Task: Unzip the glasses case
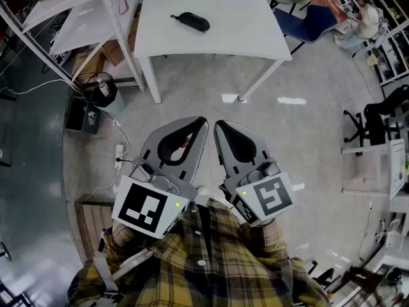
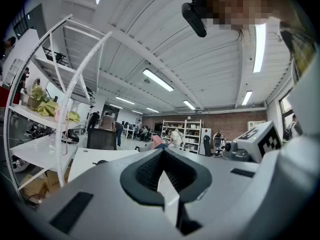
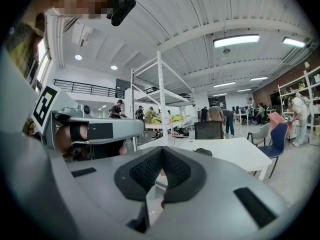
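Observation:
The black glasses case [image 1: 190,21] lies zipped on the white table [image 1: 223,31], far ahead of me, towards the table's back left. Both grippers hang close to my body over the floor, well short of the table. The left gripper [image 1: 202,121] is shut with nothing in it, and so is the right gripper [image 1: 218,125] beside it. In the left gripper view the jaws [image 2: 162,151] meet at the tip, and the case [image 2: 100,162] is a small dark shape on the table [image 2: 87,156]. From the right gripper [image 3: 161,151], the case [image 3: 203,152] lies on the table [image 3: 235,151] ahead.
A white shelving rack [image 1: 77,18] stands left of the table, and a blue chair [image 1: 313,21] to its right. A power strip with cable [image 1: 119,155] and a black box [image 1: 82,115] lie on the floor at left. Office chairs and desks [image 1: 377,123] are at right.

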Tool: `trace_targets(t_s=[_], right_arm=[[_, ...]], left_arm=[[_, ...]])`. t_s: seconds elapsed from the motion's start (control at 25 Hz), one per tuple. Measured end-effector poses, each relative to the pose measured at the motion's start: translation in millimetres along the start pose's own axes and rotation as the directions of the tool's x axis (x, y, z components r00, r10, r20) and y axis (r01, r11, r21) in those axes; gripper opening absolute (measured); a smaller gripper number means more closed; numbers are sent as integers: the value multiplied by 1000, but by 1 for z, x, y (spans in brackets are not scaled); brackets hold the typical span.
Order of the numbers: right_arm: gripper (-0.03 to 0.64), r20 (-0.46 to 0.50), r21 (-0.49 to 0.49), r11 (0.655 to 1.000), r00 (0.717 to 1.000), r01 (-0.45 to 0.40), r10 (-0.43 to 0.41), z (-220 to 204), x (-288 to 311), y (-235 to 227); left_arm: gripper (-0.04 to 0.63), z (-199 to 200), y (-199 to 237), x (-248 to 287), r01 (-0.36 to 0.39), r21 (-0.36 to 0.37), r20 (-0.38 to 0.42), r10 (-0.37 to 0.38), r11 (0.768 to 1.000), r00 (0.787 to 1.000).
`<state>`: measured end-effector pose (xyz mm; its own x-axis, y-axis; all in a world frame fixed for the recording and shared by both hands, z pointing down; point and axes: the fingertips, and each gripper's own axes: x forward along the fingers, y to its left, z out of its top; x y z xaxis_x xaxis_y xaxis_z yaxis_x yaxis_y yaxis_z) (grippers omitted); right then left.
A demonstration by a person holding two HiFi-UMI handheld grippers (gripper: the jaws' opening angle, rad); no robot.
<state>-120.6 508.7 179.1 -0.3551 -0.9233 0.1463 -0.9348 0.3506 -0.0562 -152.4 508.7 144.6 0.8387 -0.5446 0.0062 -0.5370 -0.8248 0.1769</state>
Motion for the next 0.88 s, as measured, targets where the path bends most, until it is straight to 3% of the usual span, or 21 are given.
trace_targets(t_s=[0.88], right_arm=[[-2, 32, 40, 995, 995, 89, -90, 4, 70, -8]], left_arm=[[6, 3, 76, 14, 56, 18, -17, -56, 998, 998]])
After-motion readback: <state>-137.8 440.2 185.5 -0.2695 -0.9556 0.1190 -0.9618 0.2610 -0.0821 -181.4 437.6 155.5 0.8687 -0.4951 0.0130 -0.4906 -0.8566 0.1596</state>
